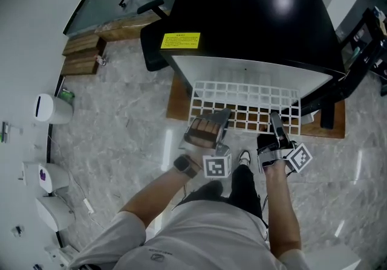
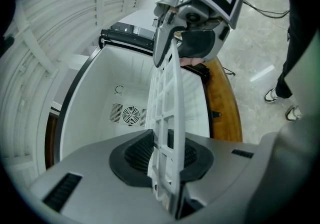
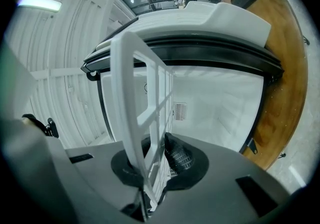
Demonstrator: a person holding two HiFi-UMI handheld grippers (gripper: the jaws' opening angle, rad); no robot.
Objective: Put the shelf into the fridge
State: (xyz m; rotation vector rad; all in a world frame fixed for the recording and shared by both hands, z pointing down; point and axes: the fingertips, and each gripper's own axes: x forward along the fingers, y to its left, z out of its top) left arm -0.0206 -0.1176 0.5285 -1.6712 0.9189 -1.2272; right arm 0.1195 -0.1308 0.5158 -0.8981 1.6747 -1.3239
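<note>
The black-topped fridge fills the upper middle of the head view. Its top hides the cavity there, and only a white strip of the opening shows below the front edge. The left gripper view looks into the white cavity, with a round fan grille on the back wall at centre left. The right gripper view shows the cavity at centre right, with its lower part cut off by the gripper body.

The fridge stands on a wooden board, of which only the edges show.

The white grid shelf lies at the mouth of the fridge, in the middle of the head view. Its far edge is tucked under the fridge's front edge, so how far in it reaches cannot be told. In both gripper views it appears edge-on, rising from bottom centre.

The left gripper pinches the shelf's near edge left of centre. Its own view shows dark pads pressed on both sides of the grid. The right gripper clamps the same edge further right, with its pads against the bars. From above, the shelf hides both sets of jaw tips.

A yellow label sits on the fridge top, its print too small to read.
</note>
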